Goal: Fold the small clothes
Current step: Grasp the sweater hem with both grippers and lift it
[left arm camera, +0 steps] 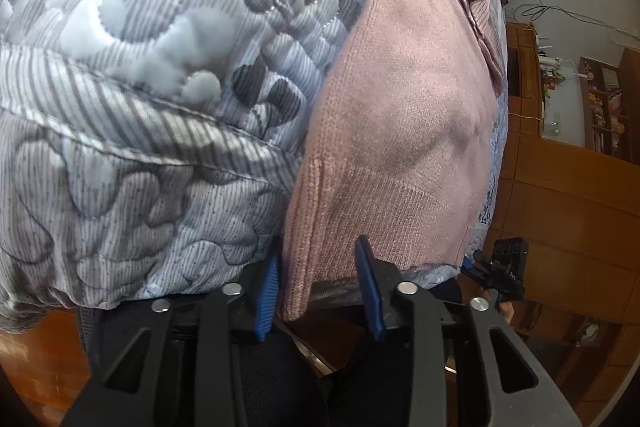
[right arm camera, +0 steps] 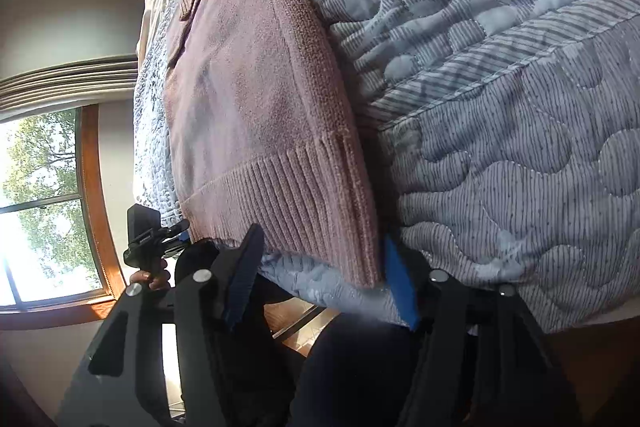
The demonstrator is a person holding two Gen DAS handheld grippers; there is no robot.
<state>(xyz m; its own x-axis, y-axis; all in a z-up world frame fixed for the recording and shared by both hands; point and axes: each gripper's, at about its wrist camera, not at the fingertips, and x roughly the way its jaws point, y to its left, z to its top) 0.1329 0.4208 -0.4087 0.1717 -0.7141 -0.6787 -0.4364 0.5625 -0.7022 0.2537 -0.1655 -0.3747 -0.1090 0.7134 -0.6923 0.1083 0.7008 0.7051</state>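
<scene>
At the quilt (left arm camera: 140,75) edge, both grippers (left arm camera: 320,291) (right arm camera: 320,279) gape, straddling the sweater (left arm camera: 400,131) hem corners.

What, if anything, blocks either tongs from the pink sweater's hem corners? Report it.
Nothing visible does. The left tongs and right tongs each stand open around a bottom corner of the pink sweater, which lies on the quilt.

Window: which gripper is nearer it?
Left. The left gripper is at the sweater's window-side corner; the right gripper straddles the opposite corner, away from the window.
</scene>
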